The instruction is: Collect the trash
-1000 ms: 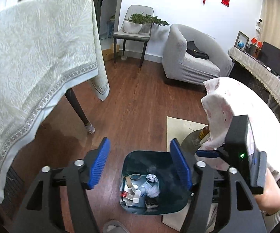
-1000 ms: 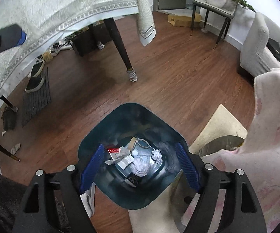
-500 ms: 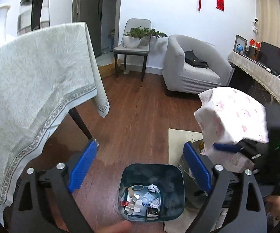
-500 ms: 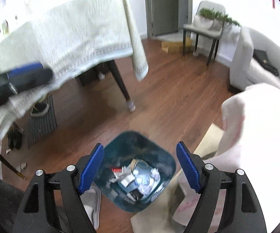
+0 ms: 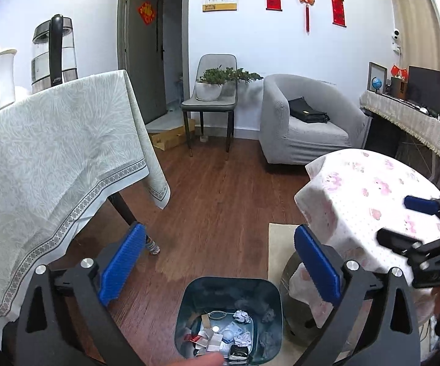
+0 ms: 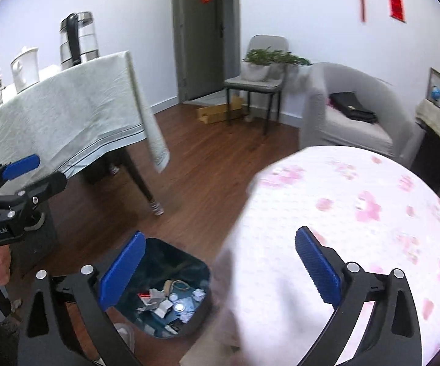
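At six o'clock on the wood floor [image 5: 220, 207], I log the dark bin [image 5: 230, 314] holding crumpled paper and wrappers [image 5: 220, 335]. My left tongs [image 5: 220, 268] and right tongs [image 6: 220, 271] are both opening, nothing between them. At three o'clock, just beside the bin, stands a round desk [image 6: 357, 213] under floral cloth.

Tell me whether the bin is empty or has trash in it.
Has trash. The bin stands upright and open on the floor, with crumpled paper, cards and wrappers covering its bottom; it is far from full.
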Available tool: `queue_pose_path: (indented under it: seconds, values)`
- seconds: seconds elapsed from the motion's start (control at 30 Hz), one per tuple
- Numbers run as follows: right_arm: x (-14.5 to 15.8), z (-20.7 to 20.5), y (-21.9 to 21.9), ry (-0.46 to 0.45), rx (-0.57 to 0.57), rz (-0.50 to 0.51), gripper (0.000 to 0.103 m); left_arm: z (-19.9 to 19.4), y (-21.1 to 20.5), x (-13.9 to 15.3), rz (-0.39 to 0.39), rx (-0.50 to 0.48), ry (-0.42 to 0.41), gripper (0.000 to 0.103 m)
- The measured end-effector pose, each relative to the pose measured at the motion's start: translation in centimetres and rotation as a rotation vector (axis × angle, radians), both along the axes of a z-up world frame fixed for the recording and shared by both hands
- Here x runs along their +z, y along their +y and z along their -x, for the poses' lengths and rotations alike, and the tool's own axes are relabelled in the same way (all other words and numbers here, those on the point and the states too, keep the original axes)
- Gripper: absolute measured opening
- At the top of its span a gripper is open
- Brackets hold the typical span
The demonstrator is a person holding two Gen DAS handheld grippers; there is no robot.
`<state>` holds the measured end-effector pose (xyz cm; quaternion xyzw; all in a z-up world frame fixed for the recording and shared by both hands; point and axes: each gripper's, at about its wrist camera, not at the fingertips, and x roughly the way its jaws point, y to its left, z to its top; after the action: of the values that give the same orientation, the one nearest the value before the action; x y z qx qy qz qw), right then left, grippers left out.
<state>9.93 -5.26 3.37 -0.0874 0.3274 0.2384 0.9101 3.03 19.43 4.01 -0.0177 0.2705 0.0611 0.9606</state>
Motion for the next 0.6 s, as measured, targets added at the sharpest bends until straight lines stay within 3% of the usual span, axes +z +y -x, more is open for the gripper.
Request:
queue_pose_path:
  seconds: [0.17, 0.6]
  values:
    - [0.5, 0.8, -3.1, -0.025, -0.045, 0.001, 0.099, 0.5, -0.8, -0.6, 0.017, -0.013, -0.014, 0.100]
    - [1.6, 2.0, -9.6, -0.060, -0.114, -0.019, 0.099, 0.5, -4.2, -2.4, -0.030, -0.045, 0.017, 0.100]
